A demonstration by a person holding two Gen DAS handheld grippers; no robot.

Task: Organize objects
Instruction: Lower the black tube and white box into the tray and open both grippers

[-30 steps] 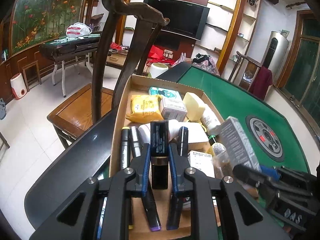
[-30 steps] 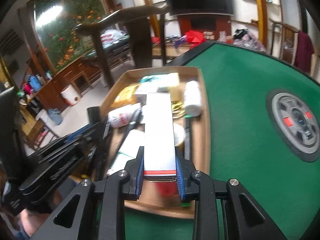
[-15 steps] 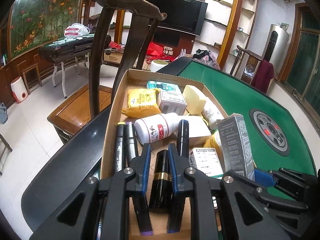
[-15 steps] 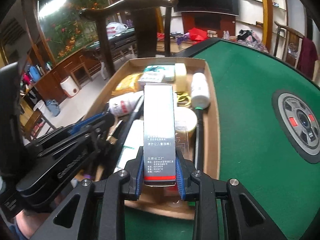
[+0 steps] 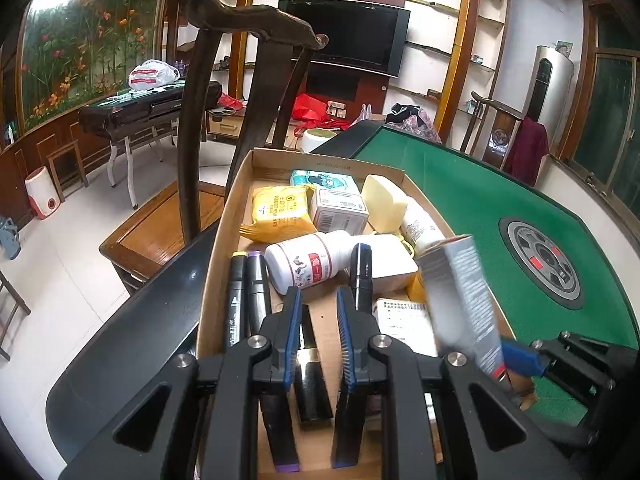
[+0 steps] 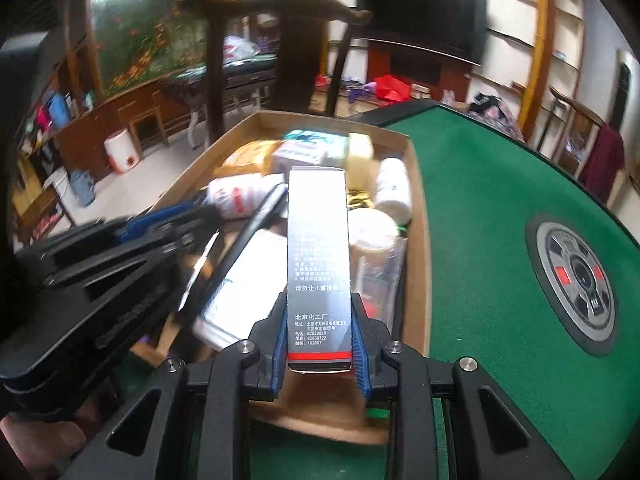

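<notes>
Closest to me, my left gripper (image 5: pixel 316 308) hangs over the near end of the cardboard tray (image 5: pixel 218 264) with its jaws apart and nothing between them; a black tube with a gold band (image 5: pixel 311 376) lies flat on the tray floor directly under the gap, clear of both blue pads. My right gripper (image 6: pixel 319 316) is clamped on the lower end of a tall grey box (image 6: pixel 318 256), its pads pressing the two narrow sides, and the box stands up above the near right part of the tray, tilted a little away from me. From the left camera that same grey box (image 5: pixel 460 300) shows at the tray's right edge, blurred. Along the tray's left wall two dark markers (image 5: pixel 248 292) lie side by side, pointing lengthwise, and a third black marker (image 5: pixel 360 272) lies just right of my left gripper. Just past the fingertips a white bottle with a red label (image 5: pixel 308 262) lies on its side across the middle, touching a white bar (image 5: pixel 390 262) to its right. Farther on sit a yellow packet (image 5: pixel 280 210), a small white carton (image 5: pixel 340 212) and a pale yellow block (image 5: pixel 384 200), with a teal box (image 5: pixel 322 180) against the far wall. The tray rests on the left edge of the green table (image 6: pixel 480 184), and a dark wooden chair (image 5: pixel 224 80) stands beyond the far left corner.
</notes>
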